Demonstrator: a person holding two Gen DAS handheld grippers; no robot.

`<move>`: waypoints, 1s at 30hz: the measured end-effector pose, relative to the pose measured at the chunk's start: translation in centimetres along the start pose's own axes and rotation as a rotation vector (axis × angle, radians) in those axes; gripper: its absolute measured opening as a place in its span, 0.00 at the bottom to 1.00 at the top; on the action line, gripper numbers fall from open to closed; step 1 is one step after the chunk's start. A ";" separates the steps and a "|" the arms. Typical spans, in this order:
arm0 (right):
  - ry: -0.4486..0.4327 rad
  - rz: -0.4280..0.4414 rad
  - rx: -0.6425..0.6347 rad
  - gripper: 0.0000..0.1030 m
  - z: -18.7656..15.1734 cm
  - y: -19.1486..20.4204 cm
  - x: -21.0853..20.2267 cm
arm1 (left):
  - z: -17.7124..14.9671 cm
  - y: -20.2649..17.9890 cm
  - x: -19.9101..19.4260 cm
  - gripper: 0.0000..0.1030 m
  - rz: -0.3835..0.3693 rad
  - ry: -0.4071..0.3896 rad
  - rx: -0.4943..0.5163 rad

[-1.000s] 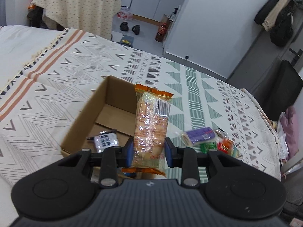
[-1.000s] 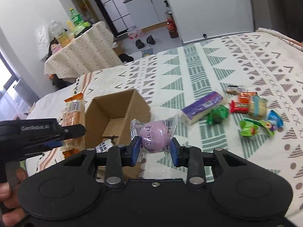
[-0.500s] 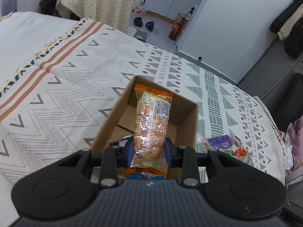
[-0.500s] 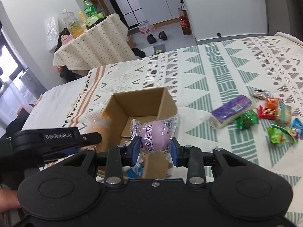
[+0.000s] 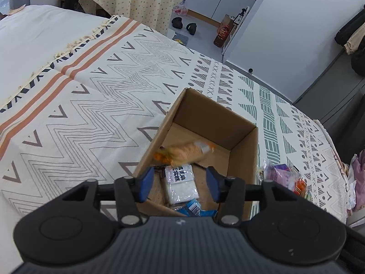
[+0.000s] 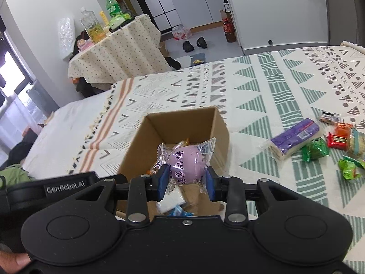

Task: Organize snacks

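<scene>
We count one cardboard box [image 5: 212, 123] standing open on the bed's patterned blanket [image 5: 95, 96], and inside it three packets we can make out from the left wrist view: an orange-ended cracker packet [image 5: 184, 151], blurred and lying across the box floor; a white packet with black print [image 5: 181, 183]; and a blue wrapper [image 5: 194, 207] at the near wall.

Our left tongs [image 5: 179, 183] hang over the near edge of the box, tilted steeply down, their blue pads apart with nothing between them; the jaws have just been opening, and the cracker packet lies free in the box beyond them. Our right tongs [image 6: 186, 180] also tilt down over the box [image 6: 180, 127] and pinch one round purple mochi in a clear crinkled wrapper [image 6: 186, 162], held above the opening. The left tool's black body [image 6: 63, 187] shows beside them, with fingers [image 6: 13, 260] at the lower left corner.

To the right of the box, a loose cluster lies on the blanket: one long purple wafer pack [image 6: 295, 137], two green wrapped sweets [image 6: 316, 151], one red bar [image 6: 338, 140], and a few more that are too crowded to count.

The box is plain brown corrugated card with square walls. The blanket is woven, cream with grey zigzags, green triangles and orange stripes.
</scene>
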State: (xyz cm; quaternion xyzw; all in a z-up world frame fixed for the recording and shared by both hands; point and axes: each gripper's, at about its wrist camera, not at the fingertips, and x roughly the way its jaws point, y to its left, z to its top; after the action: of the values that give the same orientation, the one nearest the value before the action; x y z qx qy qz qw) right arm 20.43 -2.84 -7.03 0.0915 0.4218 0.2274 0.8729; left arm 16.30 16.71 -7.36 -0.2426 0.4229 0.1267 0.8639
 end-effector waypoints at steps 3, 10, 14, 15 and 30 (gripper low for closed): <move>0.005 0.044 0.047 0.37 0.3 -0.1 0.1 | -0.1 0.1 -0.3 0.59 -0.007 0.003 0.005; -0.010 0.038 0.044 0.45 0.2 -0.2 -0.7 | -0.2 -0.1 -0.5 0.74 0.021 0.008 0.015; -0.001 0.028 0.040 0.51 0.1 -0.8 -1.3 | -0.3 -0.3 -0.5 0.77 0.036 0.024 0.015; -0.005 0.024 0.039 0.54 0.0 -0.9 -1.5 | -0.4 -0.3 -0.6 0.77 0.041 0.026 0.015; -0.071 -0.015 0.051 0.91 0.1 -4.5 -6.6 | -1.5 -3.5 -2.9 1.00 0.054 -0.005 0.066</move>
State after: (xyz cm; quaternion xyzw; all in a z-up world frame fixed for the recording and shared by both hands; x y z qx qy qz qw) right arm 18.35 -9.89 -4.01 0.1187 0.3972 0.2068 0.8862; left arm 14.97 12.91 -4.74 -0.2022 0.4311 0.1368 0.8687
